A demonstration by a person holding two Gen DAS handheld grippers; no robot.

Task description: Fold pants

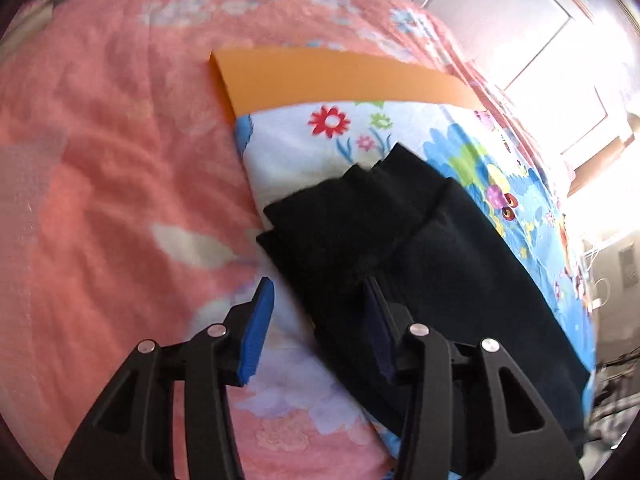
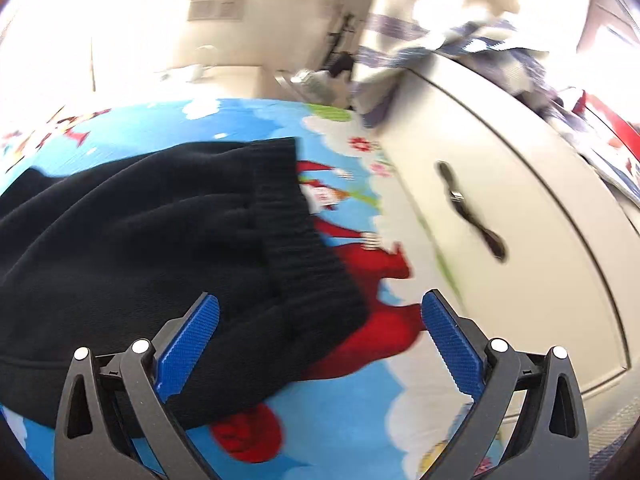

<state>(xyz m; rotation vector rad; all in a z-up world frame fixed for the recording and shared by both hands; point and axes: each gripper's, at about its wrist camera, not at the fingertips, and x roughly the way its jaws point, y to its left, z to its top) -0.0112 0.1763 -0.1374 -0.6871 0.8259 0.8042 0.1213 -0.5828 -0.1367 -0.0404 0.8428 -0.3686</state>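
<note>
The soft black fleece pants (image 1: 400, 248) are lying on a bright cartoon-print cloth (image 1: 304, 140) (an orange flat board (image 1: 320, 76) is peeking out at 12 o'clock). The left gripper (image 1: 320, 320) and the right gripper (image 2: 320, 340) are both gaping wide, gripping nothing, hanging over the pants' edge.

Motion blur smears the pink blanket (image 1: 100, 168) in the left wrist view, its flower print reduced to pale smudges. The black pants (image 1: 420, 240) cover the tip of the left gripper's (image 1: 320, 300) right-hand finger and run out of view at the lower right. The orange board (image 1: 320, 76) is half buried under the cartoon sheet (image 1: 296, 140). Over on the right wrist view, glare washes out the far wall, the striped cloth (image 2: 460, 36) on the white cabinet (image 2: 520, 200) is a blur, and the pants (image 2: 140, 232) are cut off at the left edge.
</note>
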